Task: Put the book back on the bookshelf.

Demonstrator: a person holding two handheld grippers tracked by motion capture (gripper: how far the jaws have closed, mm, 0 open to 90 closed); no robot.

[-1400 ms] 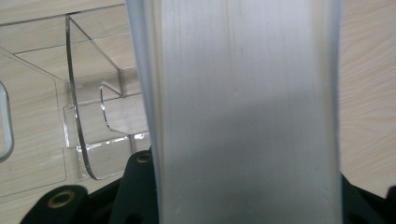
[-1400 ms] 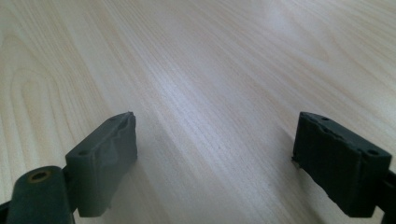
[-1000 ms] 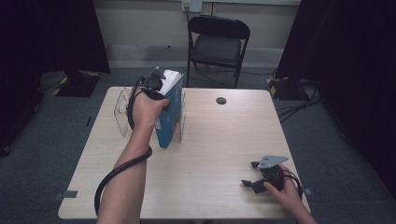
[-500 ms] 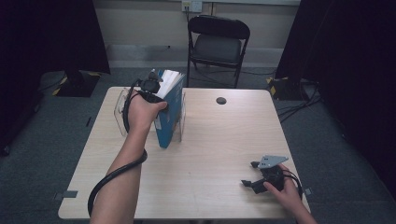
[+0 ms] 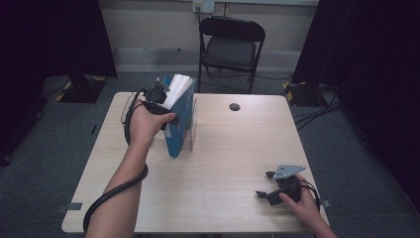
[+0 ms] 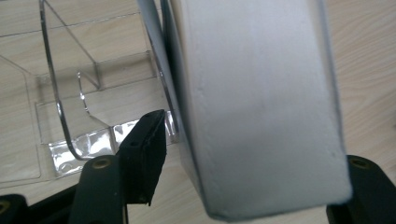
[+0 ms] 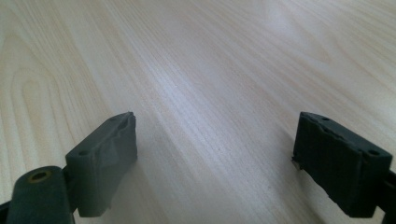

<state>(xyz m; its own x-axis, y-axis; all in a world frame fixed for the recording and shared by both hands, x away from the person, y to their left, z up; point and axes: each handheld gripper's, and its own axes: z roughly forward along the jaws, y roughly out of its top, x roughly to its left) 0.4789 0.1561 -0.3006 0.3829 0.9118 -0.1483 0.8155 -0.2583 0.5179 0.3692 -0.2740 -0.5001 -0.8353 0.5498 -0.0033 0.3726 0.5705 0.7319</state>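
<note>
A blue book (image 5: pixel 179 119) with white pages stands upright in a clear plastic holder (image 5: pixel 192 130) near the far left part of the table (image 5: pixel 218 188). The book leans a little, with its white page edges showing at the top. In the left gripper view the book (image 6: pixel 261 102) is very close and big, and it sits between the two black jaws. The left gripper (image 5: pixel 157 96) is up by the top of the book, held in the person's left hand (image 5: pixel 144 124). Its jaws have just been opening, and there is a gap between the left jaw and the book's cover, so the jaws are spread around the book and not squeezing it. Beside the book you can see the empty clear slots of the holder (image 6: pixel 70 93) on the wood. Far away, near the front right corner of the table, the right gripper (image 5: pixel 270 186) rests low over the wood in the person's right hand (image 5: pixel 304 206). Its jaws are spread wide with nothing between them but bare table. A small dark round thing (image 5: pixel 235 106) lies near the far edge of the table. A black folding chair (image 5: pixel 230 42) stands behind the table.
</note>
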